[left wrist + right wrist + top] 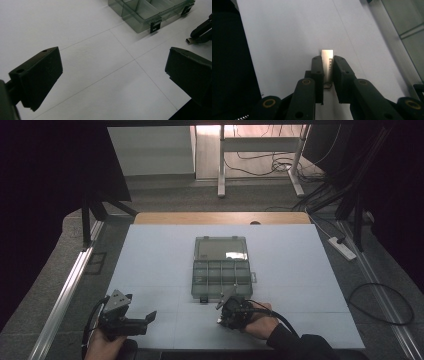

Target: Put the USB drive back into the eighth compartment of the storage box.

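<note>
A small silver USB stick [327, 53] with engraved letters sits between the jaws of my right gripper [327, 59], which is shut on it just above the white mat. In the high view this right gripper [221, 319] is just in front of an open clear organizer box [220, 275], whose lid [220, 248] lies flat behind it. My left gripper [150, 316] rests at the near left, open, with nothing between its fingers [37, 75]. In the left gripper view the USB stick's [189, 40] tip pokes out of the right gripper [202, 30], near the box [140, 12].
A white mat [150, 265] covers the table; its wooden far edge [220, 217] shows behind. The box has several small compartments and black latches [155, 26] on its near wall. Cables and a power strip [342, 247] lie on the floor at right.
</note>
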The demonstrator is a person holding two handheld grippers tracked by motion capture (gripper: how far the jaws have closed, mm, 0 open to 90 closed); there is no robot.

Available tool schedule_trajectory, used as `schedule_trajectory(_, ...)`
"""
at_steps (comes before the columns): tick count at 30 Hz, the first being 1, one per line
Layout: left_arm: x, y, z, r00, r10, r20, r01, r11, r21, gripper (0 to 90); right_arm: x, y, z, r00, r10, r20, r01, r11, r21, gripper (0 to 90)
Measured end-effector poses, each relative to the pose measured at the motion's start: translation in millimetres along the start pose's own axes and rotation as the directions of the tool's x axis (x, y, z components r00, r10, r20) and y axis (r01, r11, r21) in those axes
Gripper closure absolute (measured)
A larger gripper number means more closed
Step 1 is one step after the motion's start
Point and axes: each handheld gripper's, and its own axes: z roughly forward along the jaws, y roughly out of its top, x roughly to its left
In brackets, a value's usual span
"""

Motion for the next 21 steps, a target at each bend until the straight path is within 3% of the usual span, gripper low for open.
schedule_trajectory(7,0.2,0.0,0.0,1.0,0.0,0.001,0.0,1.0,0.001,1.2,-4.4,0.9,-11.3,0.9995,0.027,-0.018,-0.028,0.997,-0.069,79.3)
schedule_trajectory(21,0.4,0.0,0.0,1.0,-0.001,0.001,0.001,1.0,0.001,1.3,-13.2,-0.1,-27.6,0.9971,0.074,-0.017,-0.075,0.99,-0.122,79.4)
